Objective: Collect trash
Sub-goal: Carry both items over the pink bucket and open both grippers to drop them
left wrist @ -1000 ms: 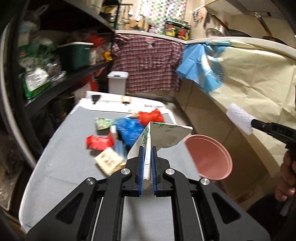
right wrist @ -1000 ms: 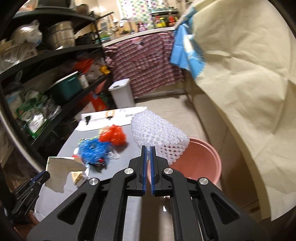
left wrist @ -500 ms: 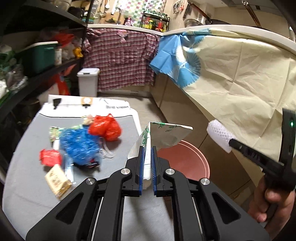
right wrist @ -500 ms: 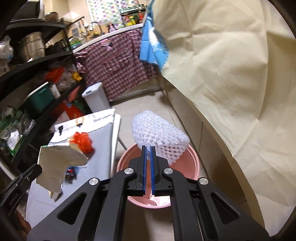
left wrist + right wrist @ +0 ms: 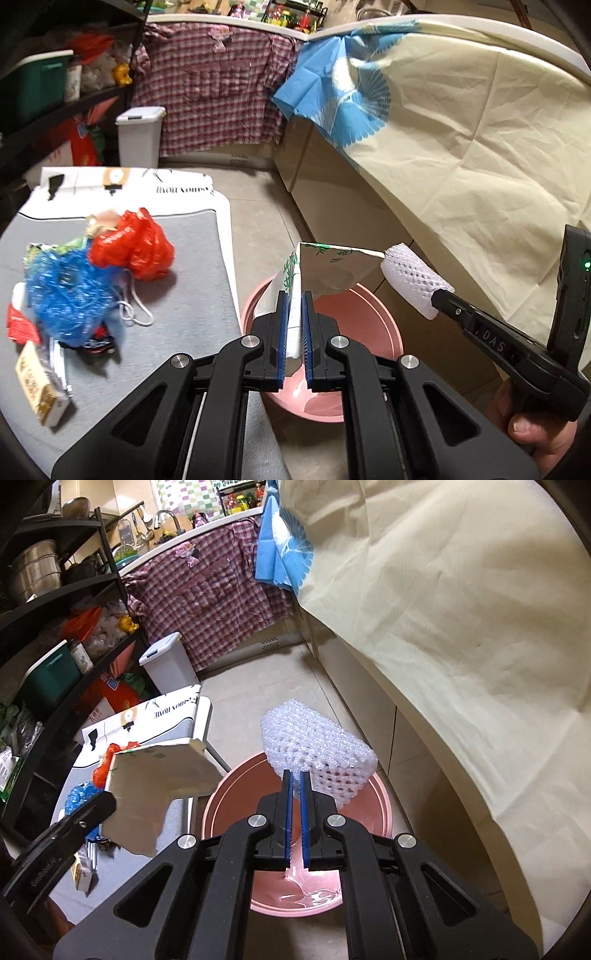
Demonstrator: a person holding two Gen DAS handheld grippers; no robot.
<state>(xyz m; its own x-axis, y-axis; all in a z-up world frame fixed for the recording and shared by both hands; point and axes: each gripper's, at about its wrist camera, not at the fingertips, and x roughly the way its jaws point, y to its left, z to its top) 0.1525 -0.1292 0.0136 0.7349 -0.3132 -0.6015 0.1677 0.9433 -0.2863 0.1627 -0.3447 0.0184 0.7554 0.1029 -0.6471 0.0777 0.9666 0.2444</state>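
My left gripper (image 5: 294,295) is shut on a torn white carton piece (image 5: 328,269) and holds it above the pink bucket (image 5: 369,321). My right gripper (image 5: 296,775) is shut on a white foam net (image 5: 317,753), also above the pink bucket (image 5: 236,794). The carton piece (image 5: 155,786) shows at left in the right wrist view, and the foam net (image 5: 412,284) at right in the left wrist view. More trash lies on the grey table (image 5: 192,295): a red bag (image 5: 136,247), a blue bag (image 5: 70,291), a small box (image 5: 40,384).
A cabinet draped with cream cloth (image 5: 480,155) runs along the right of the bucket. A white bin (image 5: 140,136) stands on the floor at the back. Black shelves (image 5: 55,635) with pots and boxes line the left.
Both grippers have swung right, off the table, until they hang over the pink bucket. Each keeps its hold on its piece of trash.
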